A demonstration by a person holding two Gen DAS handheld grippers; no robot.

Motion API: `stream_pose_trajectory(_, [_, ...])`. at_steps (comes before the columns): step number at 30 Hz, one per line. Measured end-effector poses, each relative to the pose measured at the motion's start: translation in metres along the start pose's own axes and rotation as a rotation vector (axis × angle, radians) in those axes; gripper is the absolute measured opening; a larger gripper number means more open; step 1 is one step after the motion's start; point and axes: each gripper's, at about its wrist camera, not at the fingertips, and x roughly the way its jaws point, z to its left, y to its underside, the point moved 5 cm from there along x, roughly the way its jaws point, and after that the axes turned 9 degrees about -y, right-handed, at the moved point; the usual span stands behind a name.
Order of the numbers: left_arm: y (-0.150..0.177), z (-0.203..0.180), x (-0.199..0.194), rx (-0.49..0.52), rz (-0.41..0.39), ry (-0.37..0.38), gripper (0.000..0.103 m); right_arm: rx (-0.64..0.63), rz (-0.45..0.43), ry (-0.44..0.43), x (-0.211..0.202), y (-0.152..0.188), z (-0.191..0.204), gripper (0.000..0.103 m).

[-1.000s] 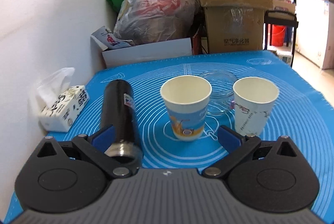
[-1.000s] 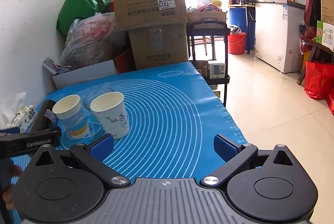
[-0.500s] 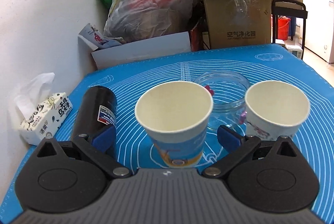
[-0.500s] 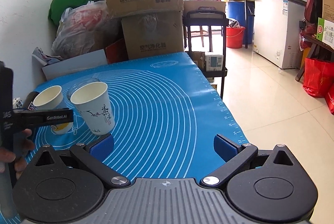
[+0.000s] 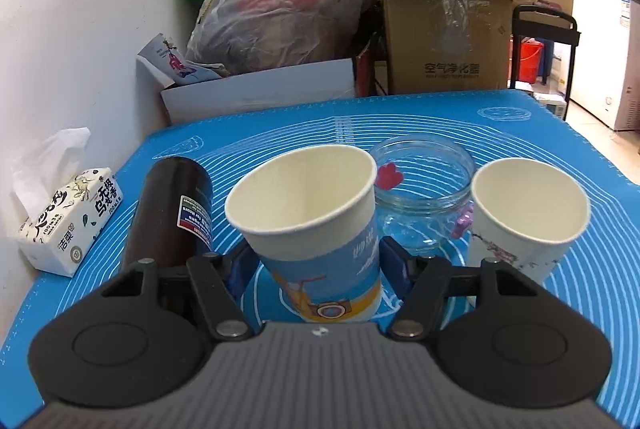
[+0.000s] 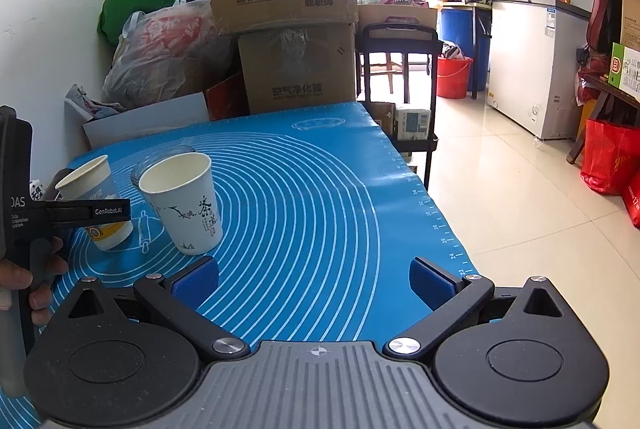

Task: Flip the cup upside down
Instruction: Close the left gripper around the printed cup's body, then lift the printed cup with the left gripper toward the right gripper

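1. Left claw (image 5: pixel 318 263) clamps the blue-printed paper cup (image 5: pixel 316 225), blue pads pressed on both sides of its lower wall; cup upright, mouth up, tilted slightly, on the blue mat (image 5: pixel 520 133) over the worktop.
2. Right claw (image 6: pixel 314 281) is spread apart, holds nothing, above the mat's near edge.
3. White paper cup (image 6: pixel 182 203) stands upright just right of the held cup; glass jar (image 5: pixel 424 189) behind and between them.
4. Black bottle (image 5: pixel 168 209) lies left of the held cup; tissue pack (image 5: pixel 68 221) by the wall.
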Motion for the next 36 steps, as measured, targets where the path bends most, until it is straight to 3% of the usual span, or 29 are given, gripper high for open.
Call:
stream_pose_trajectory(10, [0.027, -0.006, -0.078, 0.061, -0.017, 0.093, 0.066, 0.032, 0.009, -0.010, -0.022, 0.008, -0.004, 0.103])
stream_pose_trajectory(18, [0.066, -0.033, -0.134, 0.190, -0.059, 0.141, 0.066, 0.063, 0.034, -0.011, -0.049, 0.023, -0.014, 0.103])
stream_pose_trajectory(36, [0.097, -0.042, -0.128, 0.171, 0.007, 0.166, 0.070, 0.044, 0.094, 0.003, -0.057, 0.049, -0.026, 0.103])
